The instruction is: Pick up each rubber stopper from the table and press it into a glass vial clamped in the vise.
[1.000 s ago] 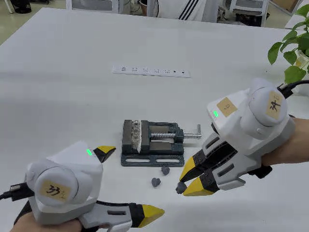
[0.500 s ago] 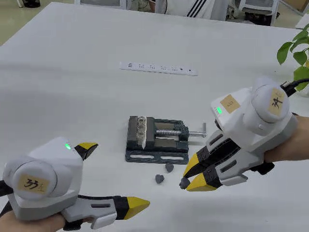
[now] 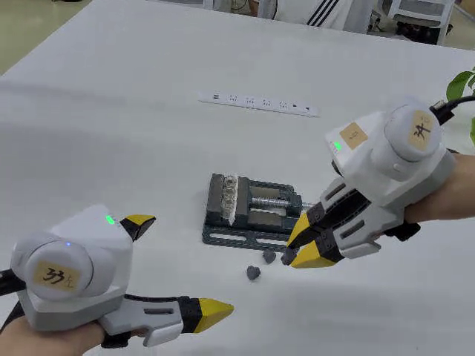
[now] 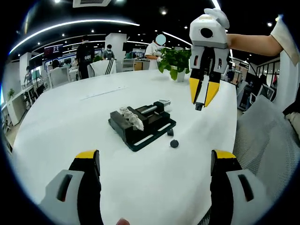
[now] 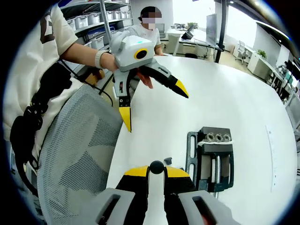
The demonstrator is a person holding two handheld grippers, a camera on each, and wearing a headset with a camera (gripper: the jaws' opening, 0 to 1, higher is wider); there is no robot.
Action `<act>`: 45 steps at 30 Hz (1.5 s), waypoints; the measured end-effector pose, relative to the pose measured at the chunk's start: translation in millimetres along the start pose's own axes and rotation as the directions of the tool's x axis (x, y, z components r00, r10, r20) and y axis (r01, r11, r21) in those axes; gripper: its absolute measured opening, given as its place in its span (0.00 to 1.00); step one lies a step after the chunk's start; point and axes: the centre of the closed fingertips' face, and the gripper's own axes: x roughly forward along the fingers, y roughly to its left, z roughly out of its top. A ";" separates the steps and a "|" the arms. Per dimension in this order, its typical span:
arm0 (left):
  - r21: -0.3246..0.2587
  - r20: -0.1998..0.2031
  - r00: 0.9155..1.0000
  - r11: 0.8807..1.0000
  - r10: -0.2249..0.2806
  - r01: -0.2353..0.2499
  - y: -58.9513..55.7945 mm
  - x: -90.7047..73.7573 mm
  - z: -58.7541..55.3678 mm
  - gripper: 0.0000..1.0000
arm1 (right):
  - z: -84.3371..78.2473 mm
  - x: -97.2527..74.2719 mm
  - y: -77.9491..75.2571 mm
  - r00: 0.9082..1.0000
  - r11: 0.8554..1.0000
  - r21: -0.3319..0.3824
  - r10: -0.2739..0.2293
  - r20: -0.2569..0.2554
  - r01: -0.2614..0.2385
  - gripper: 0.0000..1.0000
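Right gripper (image 3: pixel 297 256): at 4 o'clock of the vise in the head view, with its fingers narrow and pinched on one stopper.
Held stopper (image 5: pixel 156 166): dark grey, caught between the yellow tips. The left gripper view shows it lifted clear of the counter.
Left gripper (image 3: pixel 178 267): at 8 o'clock of the vise and well apart from it, fingers spread wide with nothing between them.
Vise (image 3: pixel 249 215): dark, sitting flat on the white counter (image 3: pixel 111 148), its screw handle pointing to 3 o'clock.
Vials (image 3: pixel 231 194): a short row of clear glass, upright, clamped at the vise's 9 o'clock end. I cannot tell whether any is already plugged.
Loose stoppers (image 3: pixel 269 255): two lie on the counter at 5 o'clock of the vise. One is just beside the base, and the farther one (image 3: pixel 254 273) lies toward 6 o'clock, not touching it.
Power strip (image 3: pixel 256 103): white, at 12 o'clock of the vise, well apart.
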 end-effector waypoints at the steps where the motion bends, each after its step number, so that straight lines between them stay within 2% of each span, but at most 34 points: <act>1: 0.000 0.000 1.000 1.000 0.001 -0.001 0.2 0.0 -0.1 0.98 | 0.7 -0.8 -2.9 1.000 1.000 -0.004 -0.002 -0.003 0.002 0.07; 9: -0.007 -0.007 1.000 1.000 -0.003 0.003 3.3 1.7 -2.8 0.99 | 4.6 -9.1 -37.7 0.998 0.999 -0.044 -0.023 -0.050 0.021 0.07; 18: -0.018 -0.009 1.000 1.000 -0.004 0.004 4.5 4.2 -4.9 0.99 | 7.5 -10.0 -68.9 0.993 0.996 -0.087 -0.035 -0.113 0.026 0.06; 27: -0.033 -0.014 1.000 0.999 -0.009 0.008 6.5 5.8 -8.8 0.99 | 15.6 -6.3 -103.2 0.982 0.989 -0.139 -0.077 -0.170 0.053 0.06; 30: -0.037 -0.015 1.000 0.999 -0.009 0.009 7.6 6.0 -9.9 0.99 | 18.8 -4.3 -109.9 0.982 0.988 -0.142 -0.079 -0.174 0.054 0.06; 34: -0.042 -0.018 1.000 0.999 -0.009 0.008 9.3 6.3 -11.4 0.99 | 20.0 0.3 -122.6 0.975 0.984 -0.171 -0.089 -0.202 0.055 0.06; 45: -0.054 -0.022 1.000 0.998 -0.013 0.012 10.4 9.2 -15.5 0.99 | 32.4 20.5 -136.3 0.969 0.972 -0.232 -0.087 -0.230 0.032 0.06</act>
